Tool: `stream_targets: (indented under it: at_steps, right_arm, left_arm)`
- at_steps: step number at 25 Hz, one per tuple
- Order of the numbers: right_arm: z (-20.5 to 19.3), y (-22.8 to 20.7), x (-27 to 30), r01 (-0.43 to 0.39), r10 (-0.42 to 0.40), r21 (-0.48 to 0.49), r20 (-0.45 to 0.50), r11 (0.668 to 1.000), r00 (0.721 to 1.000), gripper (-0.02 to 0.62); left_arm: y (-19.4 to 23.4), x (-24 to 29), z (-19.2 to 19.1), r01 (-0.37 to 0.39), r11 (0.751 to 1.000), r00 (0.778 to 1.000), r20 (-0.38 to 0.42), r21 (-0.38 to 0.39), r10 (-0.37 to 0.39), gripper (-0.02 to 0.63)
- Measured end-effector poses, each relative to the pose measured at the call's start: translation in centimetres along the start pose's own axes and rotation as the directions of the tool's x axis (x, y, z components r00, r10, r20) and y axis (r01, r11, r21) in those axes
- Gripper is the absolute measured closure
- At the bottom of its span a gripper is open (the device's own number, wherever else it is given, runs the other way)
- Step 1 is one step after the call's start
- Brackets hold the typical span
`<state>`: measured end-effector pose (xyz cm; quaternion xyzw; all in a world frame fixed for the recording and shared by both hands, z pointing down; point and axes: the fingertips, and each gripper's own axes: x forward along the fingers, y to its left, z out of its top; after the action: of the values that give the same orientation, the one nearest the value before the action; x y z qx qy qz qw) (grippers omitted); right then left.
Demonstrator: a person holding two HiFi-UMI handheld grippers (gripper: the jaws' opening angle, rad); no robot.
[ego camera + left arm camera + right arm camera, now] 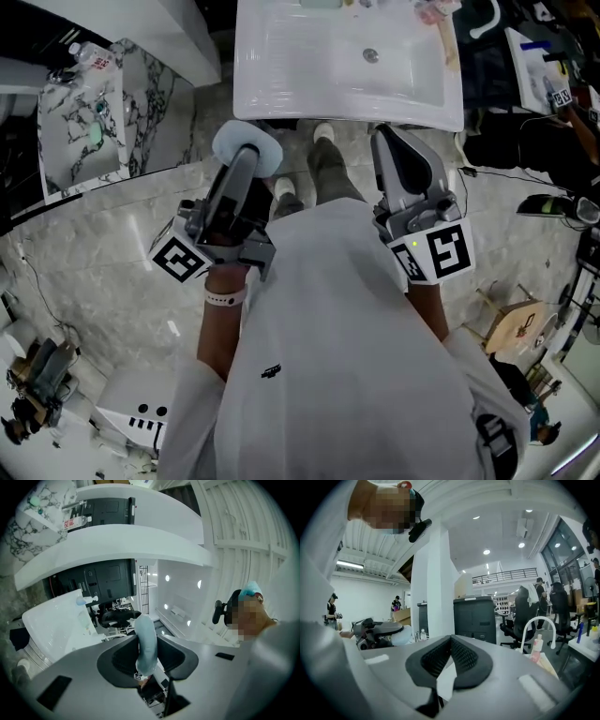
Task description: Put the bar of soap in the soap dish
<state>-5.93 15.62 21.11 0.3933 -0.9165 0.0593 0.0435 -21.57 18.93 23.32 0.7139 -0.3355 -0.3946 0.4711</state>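
Note:
My left gripper [249,159] is shut on a pale blue oval soap dish [246,143], held just in front of the white sink [281,84]. In the left gripper view the dish [146,639] stands edge-on between the dark pads. My right gripper [386,139] hangs beside it near the sink's front edge; its jaws meet at the tips with nothing between them [451,641]. A small green bar, perhaps the soap [96,132], lies on the marble shelf [66,150] at the far left.
A white faucet [540,626] and a pink bottle [537,648] stand at the sink's back right. Cables and a dark bag lie on the floor at the right [525,141]. People and office chairs [525,611] are in the room beyond.

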Motion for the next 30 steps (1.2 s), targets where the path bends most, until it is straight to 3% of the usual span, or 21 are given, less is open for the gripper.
stream_targets:
  at_steps: [10,20,24,30]
  right_arm:
    - [0.6,-5.4,4.0,-0.042,0.04,0.049,0.051,0.998,0.998,0.595]
    - [2.3,-16.4,7.4,-0.033,0.028,0.053,0.092,0.998,0.995,0.595]
    - [3.0,-20.1,9.1,-0.068,0.06,0.075,0.109,0.995,0.992,0.595]
    - [2.2,-24.4,11.5,-0.141,0.132,0.09,0.099,0.986,0.986,0.595]
  left_arm:
    - [1.6,6.3,0.3,-0.027,0.999,0.999,-0.016,0.03,0.028,0.488]
    - [3.3,18.2,0.3,-0.037,0.997,0.998,-0.054,0.074,0.041,0.488]
    - [3.8,22.3,0.4,-0.062,0.993,0.997,-0.038,0.103,0.066,0.488]
    - [7.6,26.5,-0.8,-0.135,0.988,0.991,0.0,0.075,0.135,0.488]
